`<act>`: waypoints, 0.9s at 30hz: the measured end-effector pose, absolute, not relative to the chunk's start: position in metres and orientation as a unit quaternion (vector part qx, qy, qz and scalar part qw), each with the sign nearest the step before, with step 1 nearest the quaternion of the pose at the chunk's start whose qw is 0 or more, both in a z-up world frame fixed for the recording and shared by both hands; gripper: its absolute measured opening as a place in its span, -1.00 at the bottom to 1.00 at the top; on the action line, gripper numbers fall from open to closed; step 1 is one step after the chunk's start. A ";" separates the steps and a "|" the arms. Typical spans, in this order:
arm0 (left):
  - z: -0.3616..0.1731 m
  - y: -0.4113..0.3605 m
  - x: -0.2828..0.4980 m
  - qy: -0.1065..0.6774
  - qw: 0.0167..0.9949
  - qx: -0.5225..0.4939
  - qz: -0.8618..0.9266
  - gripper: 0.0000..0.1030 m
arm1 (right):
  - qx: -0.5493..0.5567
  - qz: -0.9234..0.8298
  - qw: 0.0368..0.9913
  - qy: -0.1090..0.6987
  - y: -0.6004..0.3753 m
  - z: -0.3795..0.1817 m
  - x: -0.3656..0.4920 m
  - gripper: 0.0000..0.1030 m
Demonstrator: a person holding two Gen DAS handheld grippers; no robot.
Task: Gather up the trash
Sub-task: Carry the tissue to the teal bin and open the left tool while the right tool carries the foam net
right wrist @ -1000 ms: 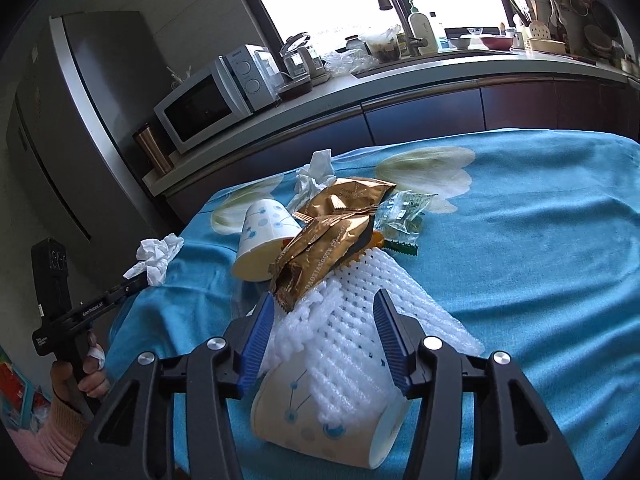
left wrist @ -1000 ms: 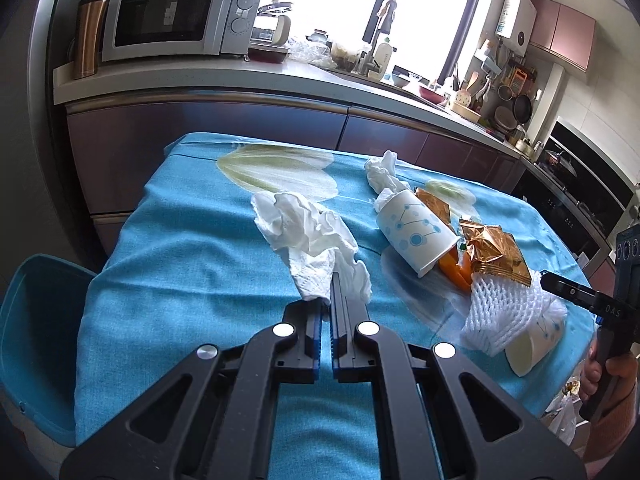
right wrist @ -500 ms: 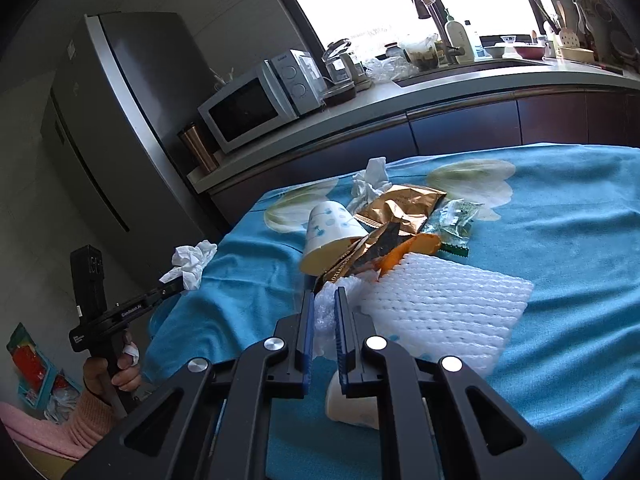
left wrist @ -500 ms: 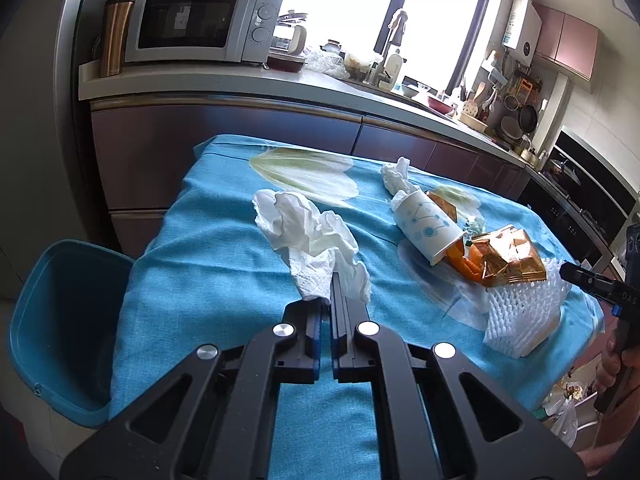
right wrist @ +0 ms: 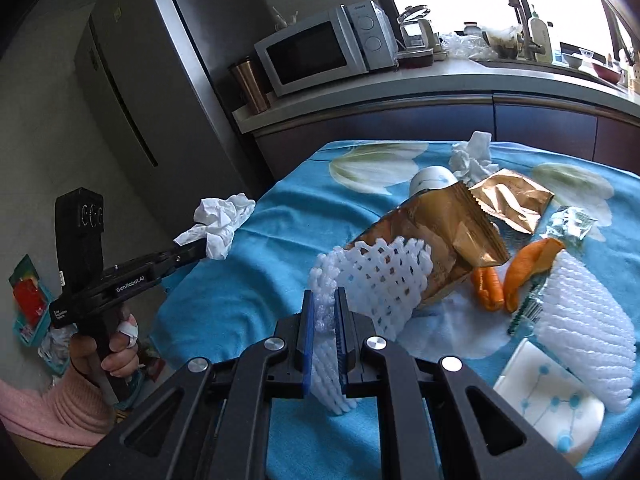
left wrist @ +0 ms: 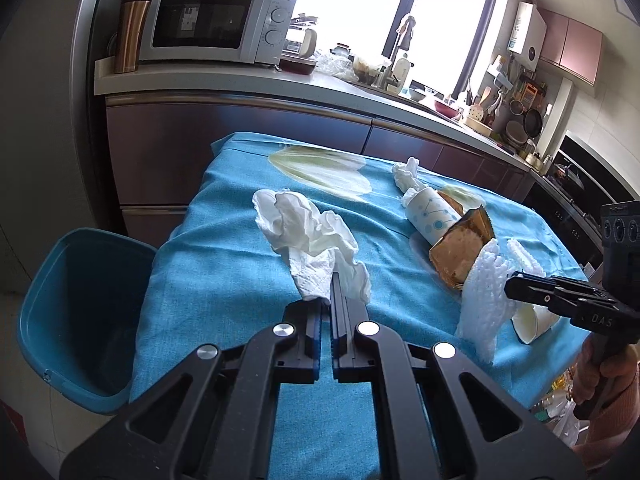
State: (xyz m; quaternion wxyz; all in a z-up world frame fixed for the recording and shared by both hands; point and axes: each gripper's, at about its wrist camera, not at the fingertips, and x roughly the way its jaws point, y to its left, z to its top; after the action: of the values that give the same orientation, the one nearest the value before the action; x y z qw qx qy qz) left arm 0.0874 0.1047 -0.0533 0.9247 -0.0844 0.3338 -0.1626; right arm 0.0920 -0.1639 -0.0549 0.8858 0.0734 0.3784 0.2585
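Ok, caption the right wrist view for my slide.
Right gripper shut on white foam fruit net; left gripper holds crumpled tissue.

Both wrist views close above blue-clothed table, facing kitchen counter; each shows opposite gripper.

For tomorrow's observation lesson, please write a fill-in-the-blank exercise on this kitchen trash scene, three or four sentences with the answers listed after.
1. The left gripper is shut on a crumpled white ____.
2. The right gripper is shut on a white foam ____.
3. The bin beside the table is coloured ____.
4. On the counter, the copper tumbler stands next to the ____.

Answers: tissue; net; blue; microwave
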 end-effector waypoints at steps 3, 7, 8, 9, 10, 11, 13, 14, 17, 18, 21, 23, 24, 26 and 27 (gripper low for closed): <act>-0.055 0.112 0.086 0.335 0.925 -0.086 -0.156 -0.93 | 0.072 0.258 0.882 0.387 -0.160 -0.060 0.096 -0.83; -0.055 0.124 0.084 0.332 0.928 -0.088 -0.146 -0.93 | 0.088 0.268 0.883 0.374 -0.162 -0.051 0.089 -0.83; -0.055 0.129 0.085 0.332 0.928 -0.090 -0.143 -0.93 | 0.090 0.272 0.884 0.368 -0.162 -0.046 0.087 -0.83; -0.054 0.133 0.084 0.331 0.929 -0.091 -0.139 -0.93 | 0.089 0.278 0.885 0.362 -0.160 -0.042 0.086 -0.83; -0.054 0.138 0.083 0.330 0.930 -0.092 -0.136 -0.93 | 0.088 0.284 0.885 0.357 -0.158 -0.037 0.085 -0.83; -0.053 0.143 0.081 0.329 0.931 -0.093 -0.131 -0.93 | 0.089 0.293 0.884 0.353 -0.155 -0.033 0.084 -0.83; -0.052 0.152 0.079 0.329 0.932 -0.093 -0.120 -0.93 | 0.090 0.312 0.881 0.345 -0.148 -0.026 0.086 -0.83; -0.052 0.158 0.077 0.329 0.933 -0.093 -0.114 -0.93 | 0.090 0.322 0.879 0.341 -0.143 -0.023 0.088 -0.83; -0.052 0.178 0.072 0.328 0.935 -0.095 -0.092 -0.93 | 0.095 0.354 0.869 0.332 -0.125 -0.016 0.098 -0.83; -0.052 0.184 0.070 0.329 0.936 -0.097 -0.084 -0.93 | 0.097 0.365 0.865 0.330 -0.118 -0.015 0.102 -0.83; -0.052 0.206 0.067 0.329 0.937 -0.103 -0.060 -0.93 | 0.097 0.395 0.854 0.324 -0.094 -0.012 0.116 -0.84; -0.053 0.219 0.064 0.329 0.937 -0.105 -0.046 -0.93 | 0.100 0.414 0.846 0.322 -0.077 -0.011 0.126 -0.84; -0.054 0.225 0.064 0.330 0.937 -0.105 -0.040 -0.93 | 0.101 0.423 0.841 0.322 -0.068 -0.011 0.131 -0.84; -0.057 0.238 0.066 0.335 0.936 -0.106 -0.027 -0.93 | 0.104 0.438 0.833 0.321 -0.052 -0.012 0.142 -0.84; -0.060 0.243 0.067 0.339 0.935 -0.106 -0.022 -0.93 | 0.107 0.445 0.829 0.322 -0.044 -0.013 0.146 -0.84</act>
State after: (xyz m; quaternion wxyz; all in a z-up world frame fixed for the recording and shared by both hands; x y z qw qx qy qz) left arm 0.0665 0.2431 -0.0599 0.9347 -0.1059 0.3387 -0.0219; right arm 0.1457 -0.0440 -0.0130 0.8288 0.1066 0.3217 0.4453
